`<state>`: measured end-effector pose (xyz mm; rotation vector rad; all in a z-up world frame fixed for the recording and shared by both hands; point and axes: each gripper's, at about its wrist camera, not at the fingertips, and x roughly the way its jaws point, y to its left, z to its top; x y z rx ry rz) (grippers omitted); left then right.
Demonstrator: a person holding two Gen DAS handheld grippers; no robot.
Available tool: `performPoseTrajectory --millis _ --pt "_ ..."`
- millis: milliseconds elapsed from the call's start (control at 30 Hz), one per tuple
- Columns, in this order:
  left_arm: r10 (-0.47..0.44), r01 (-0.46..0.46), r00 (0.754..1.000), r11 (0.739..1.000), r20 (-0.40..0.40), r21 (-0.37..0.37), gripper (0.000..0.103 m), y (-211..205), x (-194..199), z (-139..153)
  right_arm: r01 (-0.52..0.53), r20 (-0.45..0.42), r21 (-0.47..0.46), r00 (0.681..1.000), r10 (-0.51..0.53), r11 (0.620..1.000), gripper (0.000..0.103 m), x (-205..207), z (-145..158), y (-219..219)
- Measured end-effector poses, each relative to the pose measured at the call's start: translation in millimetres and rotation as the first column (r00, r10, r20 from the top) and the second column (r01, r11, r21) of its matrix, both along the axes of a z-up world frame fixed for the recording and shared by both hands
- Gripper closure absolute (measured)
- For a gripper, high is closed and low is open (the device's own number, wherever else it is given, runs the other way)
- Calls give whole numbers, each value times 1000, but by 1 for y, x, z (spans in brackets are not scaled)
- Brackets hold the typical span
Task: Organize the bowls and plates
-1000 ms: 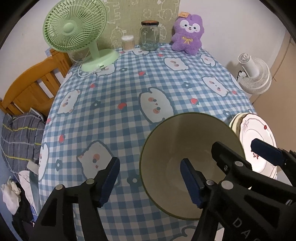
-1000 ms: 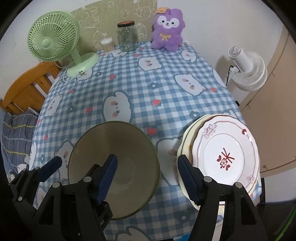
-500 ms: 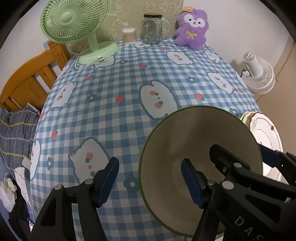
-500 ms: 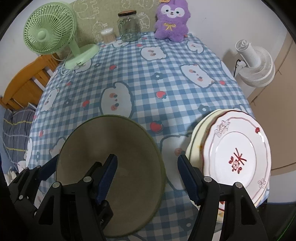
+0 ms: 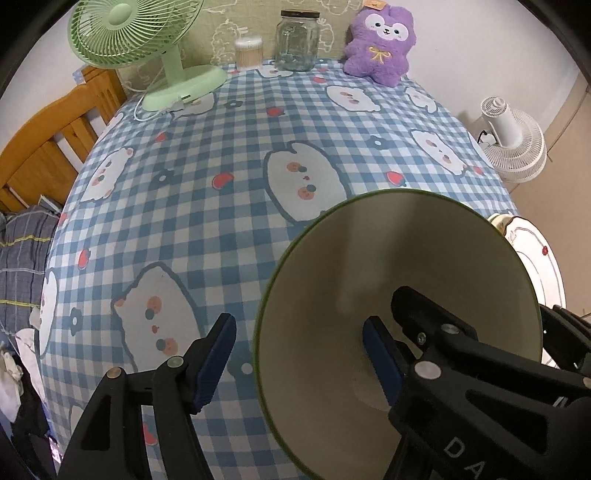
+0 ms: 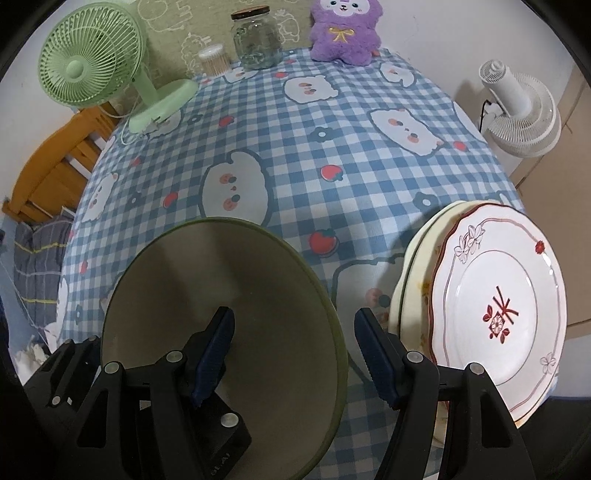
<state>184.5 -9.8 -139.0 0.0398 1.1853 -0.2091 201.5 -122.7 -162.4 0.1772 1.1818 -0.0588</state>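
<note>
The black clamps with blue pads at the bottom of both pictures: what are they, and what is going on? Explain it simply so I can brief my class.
There is no robot here. A person holds one two-fingered tool in each hand, and each tool carries a wide-angle camera that looks along its fingers. One picture comes from the left tool, the other from the right tool.

Both tools are open. Each has one finger inside the green-rimmed bowl and one outside, on opposite sides of the rim. Neither is clamped on it yet.

To the right of the bowl is a stack of plates. All of this is on a blue checked tablecloth. At the far end stand a green fan, a glass jar and a purple plush toy.
</note>
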Motion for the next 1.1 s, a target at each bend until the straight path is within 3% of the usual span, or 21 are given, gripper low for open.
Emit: performPoseTrajectory --millis 367,500,567,1000,1100 --pt "-4 4 1000 1000 6 -19 29 -2 2 -1 -19 7 56 1000 19 998 42 3 -2 0" --pt "-12 12 1000 999 -3 -52 39 -2 2 -1 -28 4 60 1000 28 998 44 3 -1 0" --pt "-28 28 1000 997 -7 -72 50 -4 2 0 -25 0 54 1000 25 998 46 3 -1 1" --pt "-4 1 999 997 -44 -71 52 -3 1 4 -34 -34 45 999 36 998 47 4 2 -1" --pt "-11 7 999 997 -51 -75 57 -5 -3 7 -24 -45 25 999 25 999 47 2 3 -3"
